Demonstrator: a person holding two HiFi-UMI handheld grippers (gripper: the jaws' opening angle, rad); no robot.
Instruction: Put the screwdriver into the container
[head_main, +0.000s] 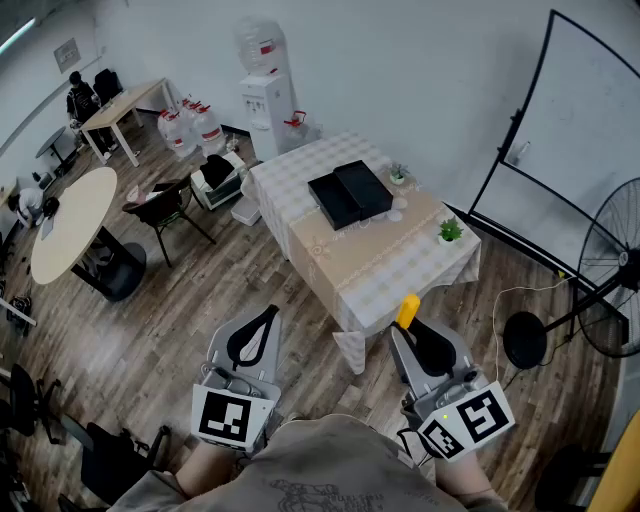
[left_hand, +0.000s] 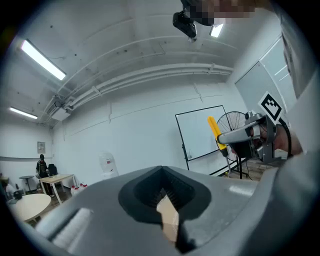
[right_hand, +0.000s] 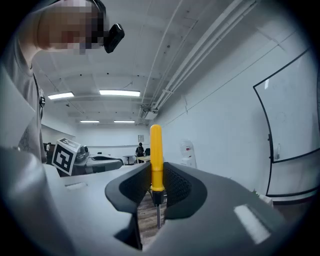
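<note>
The right gripper (head_main: 420, 338) clamps a yellow-handled steel screwdriver (right_hand: 156, 159) (handle poking past the tips). The left gripper (head_main: 254, 338), jaws pressed together, holds nothing. The black rectangular container (head_main: 350, 194) sits at twelve o'clock.

Left hand-held gripper (head_main: 262, 322), right hand-held gripper (head_main: 412, 330): grey bodies, black ribbed pads (right_hand: 177, 187), black-on-white marker cubes (head_main: 224, 417). Shirt (head_main: 330, 470) grey-beige, faint print.
</note>
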